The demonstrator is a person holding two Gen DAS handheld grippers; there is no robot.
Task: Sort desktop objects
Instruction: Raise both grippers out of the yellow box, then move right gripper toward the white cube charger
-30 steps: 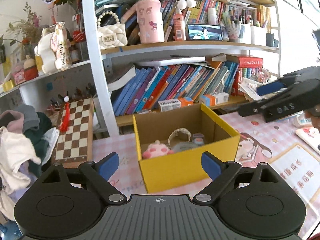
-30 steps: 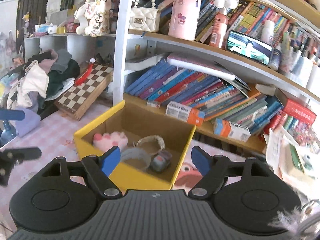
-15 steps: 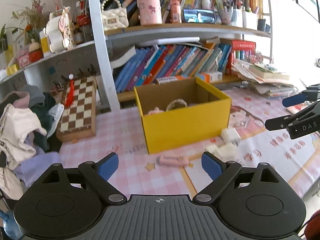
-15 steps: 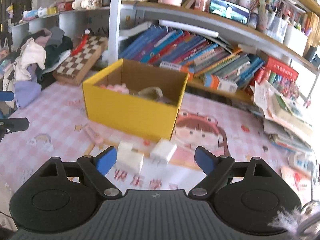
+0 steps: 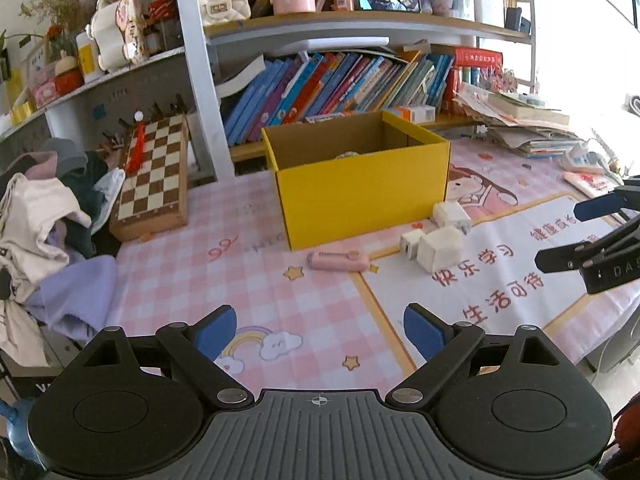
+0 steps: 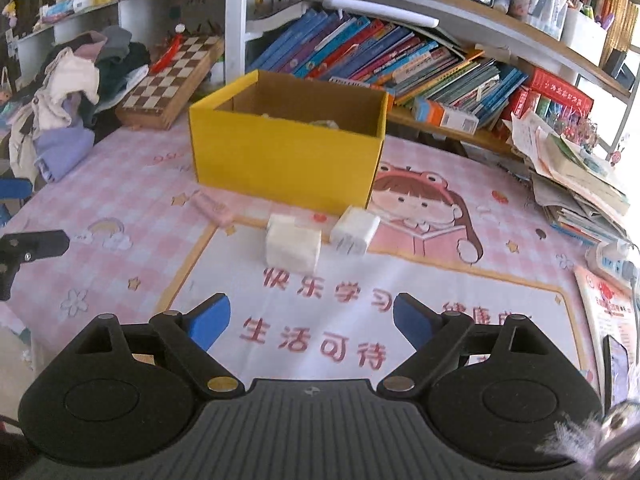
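Observation:
A yellow cardboard box (image 5: 360,196) (image 6: 286,164) stands open on the pink desk mat, with a few small things barely showing inside. In front of it lie a pink bar-shaped object (image 5: 338,261) (image 6: 213,207), a larger white cube charger (image 5: 439,249) (image 6: 293,245) with a small white one (image 5: 410,243) beside it, and another white charger (image 5: 451,215) (image 6: 355,231). My left gripper (image 5: 319,328) is open and empty, well short of the objects. My right gripper (image 6: 310,320) is open and empty, near the front of the mat, and shows at the right edge of the left wrist view (image 5: 592,236).
A chessboard (image 5: 154,172) leans at the back left beside a heap of clothes (image 5: 48,216). Bookshelves (image 5: 340,84) run behind the box. Stacked papers (image 6: 576,176) and a power strip (image 6: 612,260) lie at the right.
Both grippers have pulled back and down from above the box toward the desk's front edge. The box now looks farther away, and the chargers and pink object have come into view.

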